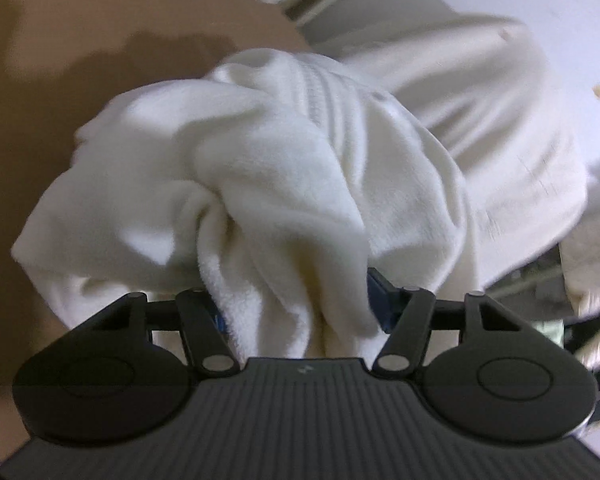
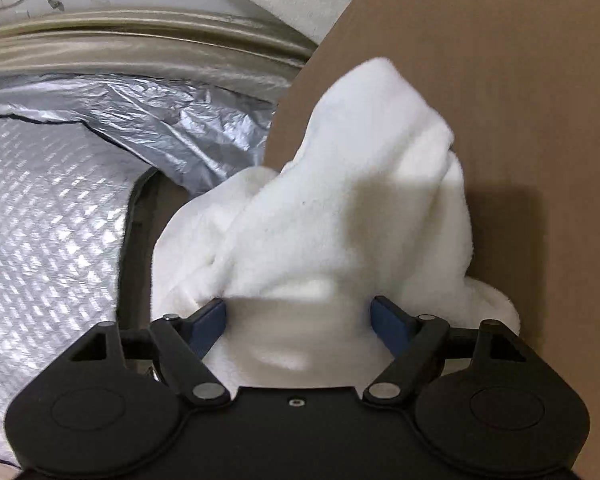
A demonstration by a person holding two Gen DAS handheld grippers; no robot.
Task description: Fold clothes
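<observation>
Left wrist view gives us the task's thing first: a white fleece garment (image 1: 260,168), bunched into a thick twist that runs straight out from the left gripper (image 1: 296,304) toward a ribbed band with small buttons at its far end. We see the fabric gathered into a rope between the blue pads, filling the gap from side to side, so we judge the left gripper clenched on the garment. Most of the garment lies on the brown surface (image 1: 80,80), which spreads to the left of the fabric and beyond it; to the right of the garment more pale cloth (image 1: 500,128) is heaped, blurred.

In the right wrist view the same garment (image 2: 340,200) rises ahead of the right gripper (image 2: 298,316) as a tall peak, its long axis leading away from the jaws. The blue pads stand wide with a fold of fleece spanning them and touching both; we cannot tell if they press or only cradle it. Left of the garment sits a silver quilted cover (image 2: 60,220) under a beige rim; right of it, the brown surface (image 2: 520,100).

Both hands are at the garment, so the next fold, we judge, turns on drawing the two held ends apart along that axis.
</observation>
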